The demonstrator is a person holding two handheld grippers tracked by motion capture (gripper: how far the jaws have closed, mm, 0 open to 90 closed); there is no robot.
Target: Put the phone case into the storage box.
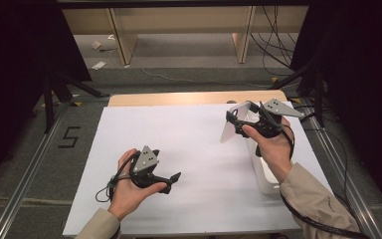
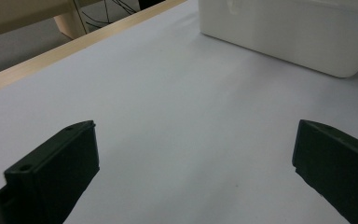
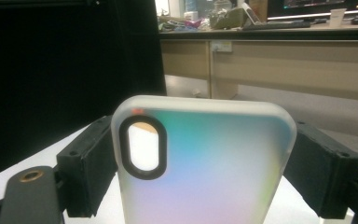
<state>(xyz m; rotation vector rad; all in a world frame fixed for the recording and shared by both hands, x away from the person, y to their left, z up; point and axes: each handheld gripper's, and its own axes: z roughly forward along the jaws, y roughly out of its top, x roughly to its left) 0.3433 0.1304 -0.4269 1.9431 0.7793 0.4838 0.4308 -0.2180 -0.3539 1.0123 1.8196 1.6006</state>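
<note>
clamping the phone case [image 3: 205, 163] across its side edges with the right hand-held gripper [image 1: 248, 122], above the white box [image 1: 266, 174]; looking light, bendy, slick; left hand-held gripper [image 1: 171, 181] hanging released.

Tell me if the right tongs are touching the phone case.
Touching. In the right gripper view, the right tongs have a black jaw pressed against each side edge of the phone case, with no gap on either side.

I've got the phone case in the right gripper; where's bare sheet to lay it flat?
The white sheet is bare between the left gripper and the white box, up to the wooden edge. It is crowded at right, where the right gripper holds the phone case beside the box.
</note>
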